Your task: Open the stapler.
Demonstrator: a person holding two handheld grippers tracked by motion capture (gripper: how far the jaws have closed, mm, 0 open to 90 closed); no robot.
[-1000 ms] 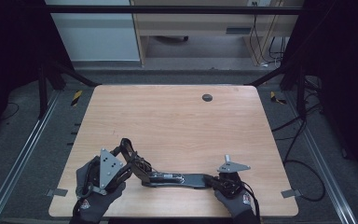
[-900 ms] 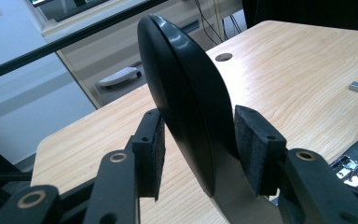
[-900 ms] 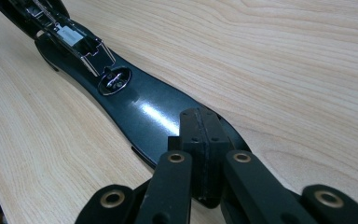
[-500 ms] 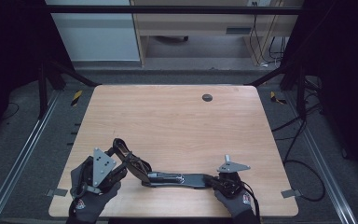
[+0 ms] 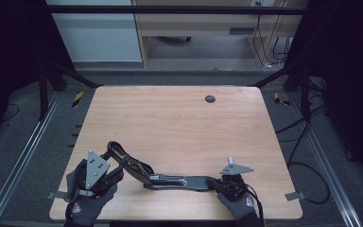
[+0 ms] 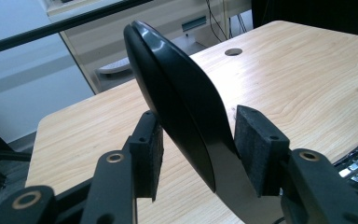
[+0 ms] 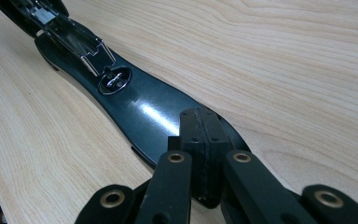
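We see a big black stapler (image 5: 170, 178) lying opened out near the bottom edge of the bench (image 5: 179, 127). Our right tongs (image 5: 222, 183) are squeezed tight and press down on its flat base (image 7: 154, 116). Our left tongs (image 5: 116, 163) have just been opening — the raised handle (image 6: 177, 98) sits between the pads, one pad (image 6: 256, 144) touching it, the other a bit apart. It looks hard, heavy and shiny, so it may slip. Grab the thin ends. A round hole (image 5: 210, 99) sits far up the bench — nothing blocks us.
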